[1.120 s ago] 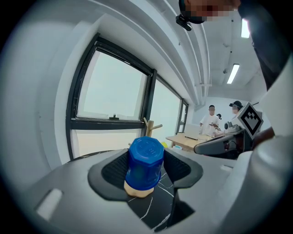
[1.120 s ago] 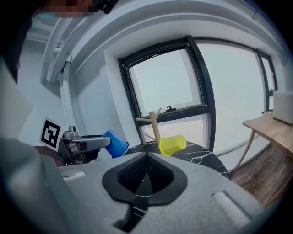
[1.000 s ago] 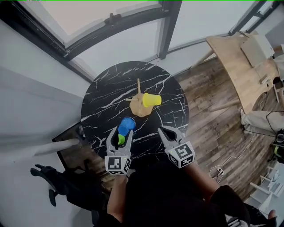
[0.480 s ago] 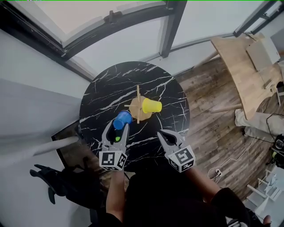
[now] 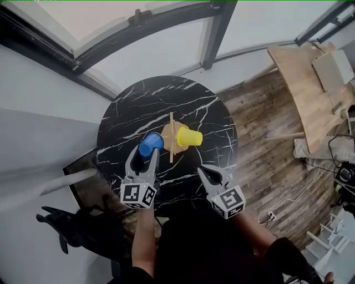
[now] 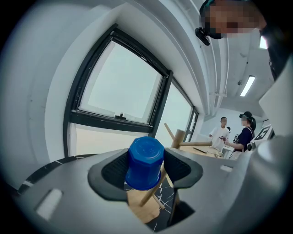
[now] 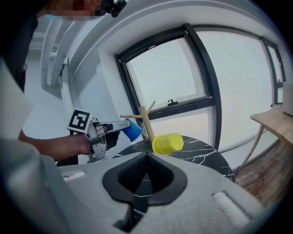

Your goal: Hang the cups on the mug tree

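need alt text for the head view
Seen from above, the left gripper holds a blue cup beside a wooden mug tree on a round black marble table. A yellow cup hangs on the tree; the right gripper is shut and empty nearby.

Blk marble tbl by window, wood desk.

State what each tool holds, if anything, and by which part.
Left tool grips the blue plastic cup by its side walls; right tool is shut, empty.
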Available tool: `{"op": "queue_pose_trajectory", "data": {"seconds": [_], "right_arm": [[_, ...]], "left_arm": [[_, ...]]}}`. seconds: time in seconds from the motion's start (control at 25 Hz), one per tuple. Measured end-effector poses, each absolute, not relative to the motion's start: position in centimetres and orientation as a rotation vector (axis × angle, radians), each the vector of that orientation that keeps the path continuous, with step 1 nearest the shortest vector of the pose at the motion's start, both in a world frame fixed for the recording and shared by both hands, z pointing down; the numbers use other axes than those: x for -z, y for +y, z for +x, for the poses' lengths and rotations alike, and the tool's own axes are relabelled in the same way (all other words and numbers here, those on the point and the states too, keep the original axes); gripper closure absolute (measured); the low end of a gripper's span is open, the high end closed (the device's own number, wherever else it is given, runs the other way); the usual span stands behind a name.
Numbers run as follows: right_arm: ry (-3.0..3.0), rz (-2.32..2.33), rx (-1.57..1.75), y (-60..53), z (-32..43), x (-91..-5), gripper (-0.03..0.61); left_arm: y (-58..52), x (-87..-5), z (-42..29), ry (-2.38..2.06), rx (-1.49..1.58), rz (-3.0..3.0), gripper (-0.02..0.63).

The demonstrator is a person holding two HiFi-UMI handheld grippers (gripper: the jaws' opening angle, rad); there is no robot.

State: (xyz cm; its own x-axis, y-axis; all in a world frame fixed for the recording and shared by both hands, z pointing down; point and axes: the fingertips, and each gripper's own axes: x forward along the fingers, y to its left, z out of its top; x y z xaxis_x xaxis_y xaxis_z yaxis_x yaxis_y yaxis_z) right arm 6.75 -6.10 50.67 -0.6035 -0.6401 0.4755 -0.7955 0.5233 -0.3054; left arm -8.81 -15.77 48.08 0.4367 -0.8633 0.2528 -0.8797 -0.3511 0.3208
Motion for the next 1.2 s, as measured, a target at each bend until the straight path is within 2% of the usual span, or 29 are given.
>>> {"op": "queue_pose_trajectory", "data": {"seconds": [0.8,1.2], "right_arm": [[-2.424,1.216,-0.783,-7.3,7.6,-52.4,0.578],[-2.413,1.218,-0.793,-7.4,7.5,-52.7,0.578]], "left_arm": [[-18.2,-52.1,-7.1,-1.320,0.034,2.187,0.365],[-18.6,-54.3,-7.3,-1.271,0.075,2.117,0.336]]}}
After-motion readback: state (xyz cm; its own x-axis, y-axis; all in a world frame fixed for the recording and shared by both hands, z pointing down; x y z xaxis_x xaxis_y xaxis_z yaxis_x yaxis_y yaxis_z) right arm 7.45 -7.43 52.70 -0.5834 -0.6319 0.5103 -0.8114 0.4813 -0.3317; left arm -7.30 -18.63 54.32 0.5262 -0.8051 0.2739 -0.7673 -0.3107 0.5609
